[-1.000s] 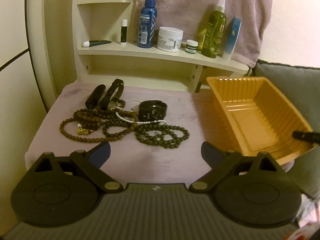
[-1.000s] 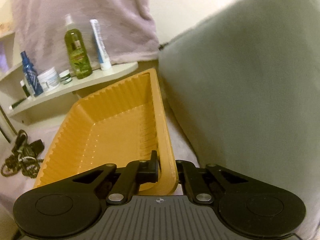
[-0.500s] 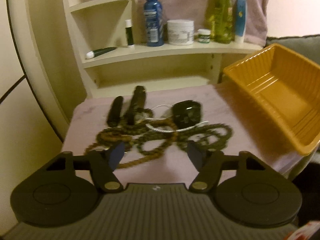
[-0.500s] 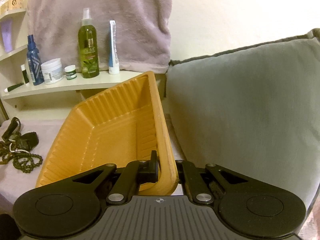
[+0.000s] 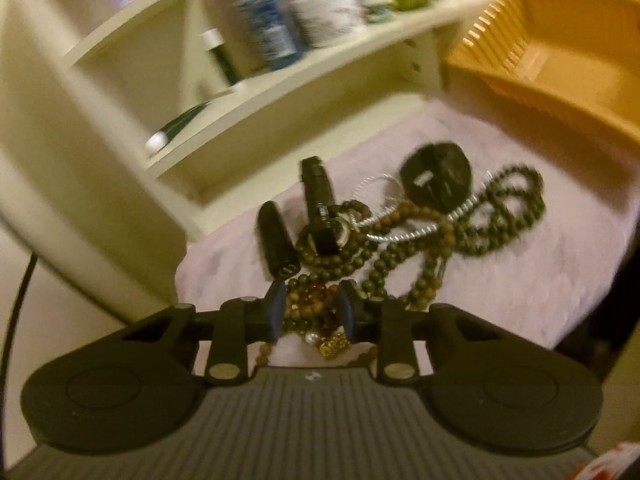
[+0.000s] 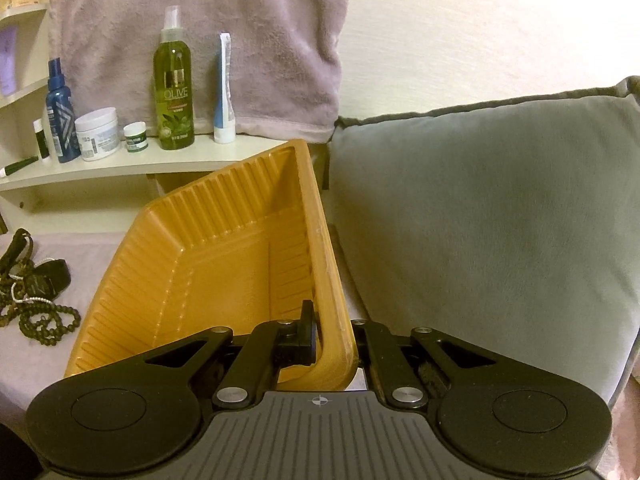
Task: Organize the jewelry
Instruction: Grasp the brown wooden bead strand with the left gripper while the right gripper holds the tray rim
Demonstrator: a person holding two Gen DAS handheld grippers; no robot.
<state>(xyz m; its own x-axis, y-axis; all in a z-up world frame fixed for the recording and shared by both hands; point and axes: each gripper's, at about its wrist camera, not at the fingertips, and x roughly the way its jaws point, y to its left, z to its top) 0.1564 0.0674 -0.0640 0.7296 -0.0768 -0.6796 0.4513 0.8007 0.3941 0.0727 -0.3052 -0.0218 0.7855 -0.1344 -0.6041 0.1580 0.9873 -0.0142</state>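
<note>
Two views, listed in turn.

Left wrist view, blurred. The left gripper [image 5: 311, 307] points down at a tangle of jewelry on a pale lilac cloth [image 5: 520, 264]. Its jaws are closing, with a clump of brown beads [image 5: 310, 300] between the blue pads [image 5: 276, 306]; whether the pads already press on the beads cannot be told. A gold charm [image 5: 334, 343] lies just under the fingers. Beyond: dark green bead strands [image 5: 500, 216] looped to the right, a silver chain [image 5: 416, 232] across them, a round black watch body [image 5: 438, 176] at the far side, and two black strap pieces [image 5: 278, 242] to the left of the pile. The orange tray [image 5: 560, 56] stands at upper right, well apart from the pile. A cream shelf [image 5: 320, 76] behind carries a blue bottle [image 5: 264, 20] and a white jar [image 5: 328, 12].

Right wrist view, sharp. The right gripper [image 6: 334, 344] is pinched on the near corner of the orange tray's [image 6: 200, 264] rim, one finger inside the wall, the other outside. The tray sits tilted, nothing inside it. The bead pile [image 6: 36, 304] lies to its left on the cloth. A grey cushion [image 6: 500, 220] is just beside the tray's right wall. The shelf [image 6: 120, 168] holds a green spray bottle [image 6: 174, 92] marked OLIVE, a white-and-blue tube [image 6: 223, 88], and small jars. A mauve towel [image 6: 200, 20] hangs behind them.
</note>
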